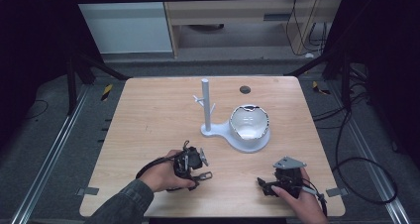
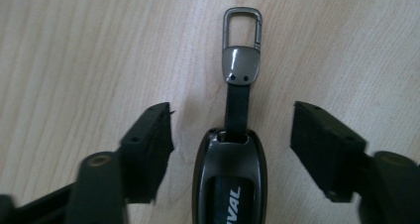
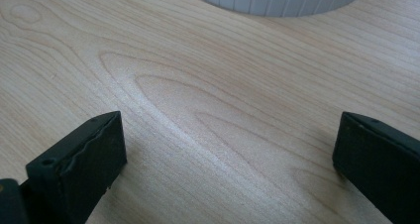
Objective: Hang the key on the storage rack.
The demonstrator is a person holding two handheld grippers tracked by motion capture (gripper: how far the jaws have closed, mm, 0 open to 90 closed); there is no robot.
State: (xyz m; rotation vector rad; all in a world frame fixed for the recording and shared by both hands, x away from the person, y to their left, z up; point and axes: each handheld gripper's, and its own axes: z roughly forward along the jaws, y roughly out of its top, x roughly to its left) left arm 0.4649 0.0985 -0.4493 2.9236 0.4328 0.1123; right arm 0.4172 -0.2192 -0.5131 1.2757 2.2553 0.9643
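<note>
Now left gripper [image 2: 232, 135] straddles key fob [image 2: 230, 179] on counter [image 2: 74, 50], pads not touching; center, squeeze fob body, avoid clip [image 2: 242, 28]. Right gripper [image 3: 228, 149] released, empty.

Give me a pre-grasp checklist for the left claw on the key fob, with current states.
1. Key fob between the left claw pads: ok, centred in the gap.
2. Pads touching the fob: not ok, a gap shows on both sides.
3. Fob lying flat on the table: ok, strap and metal clip stretched out ahead.
4. Right claw out of the way: ok, open over bare wood, nothing between its pads.
5. White stand with bowl clear of the grasp: ok, set farther back on the table.
6. Pad depth along the fob body: cannot tell, its rear is cut off.
</note>
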